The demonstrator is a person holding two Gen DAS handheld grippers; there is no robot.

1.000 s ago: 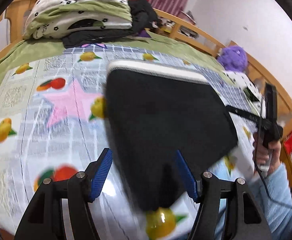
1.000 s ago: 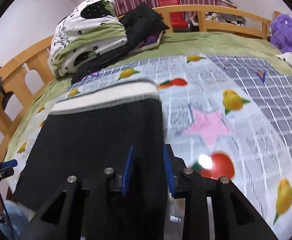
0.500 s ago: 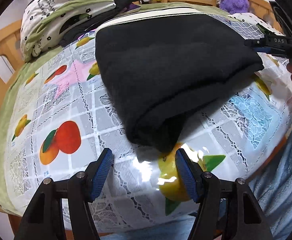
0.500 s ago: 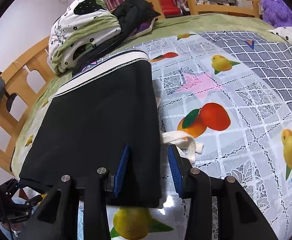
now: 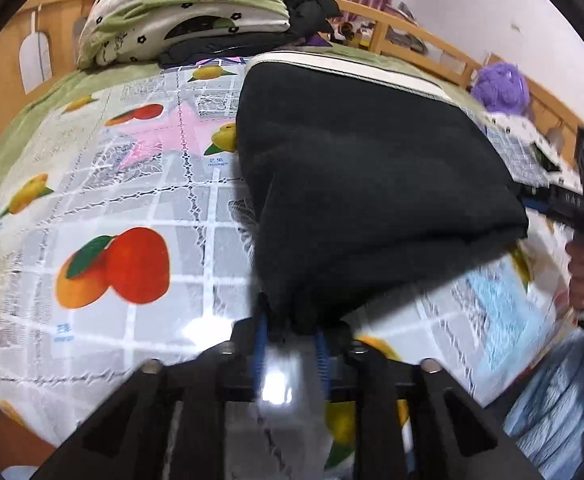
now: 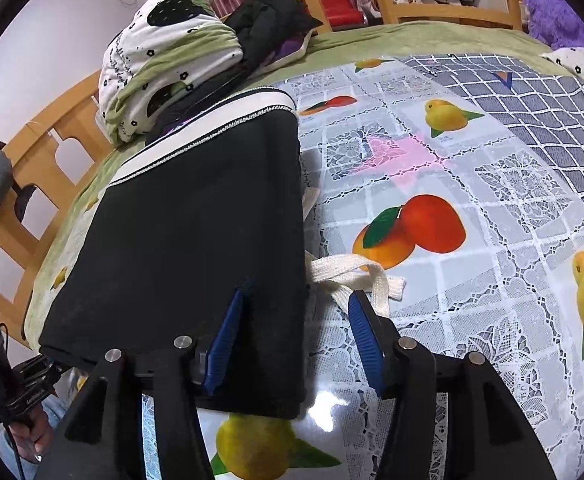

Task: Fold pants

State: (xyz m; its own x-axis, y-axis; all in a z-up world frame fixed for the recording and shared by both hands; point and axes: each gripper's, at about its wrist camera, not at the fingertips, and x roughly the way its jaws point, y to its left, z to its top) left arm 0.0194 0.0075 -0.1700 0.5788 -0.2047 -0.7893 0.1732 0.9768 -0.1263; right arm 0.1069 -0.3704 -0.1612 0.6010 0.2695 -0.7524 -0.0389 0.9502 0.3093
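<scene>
two grippers at folded black pants (image 5: 363,184) on the fruit-print tablecloth (image 5: 132,208)
left gripper (image 5: 290,334) has just closed, pinching the near corner — right gripper (image 6: 295,312) has just been opening, jaws apart, clear of the pants edge.

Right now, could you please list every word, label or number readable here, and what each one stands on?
"mango", probably: beneath a yellow fruit on the glossy fruit-printed tablecloth.
Other blue fruit captions there: too small.
Cursive print on the white-and-green floral quilt: unreadable.
White lettering on the right gripper, jaws just opening around the black pants' edge: blurred.
Lettering on the left gripper, jaws just closing on the pants' corner: blurred.
</scene>
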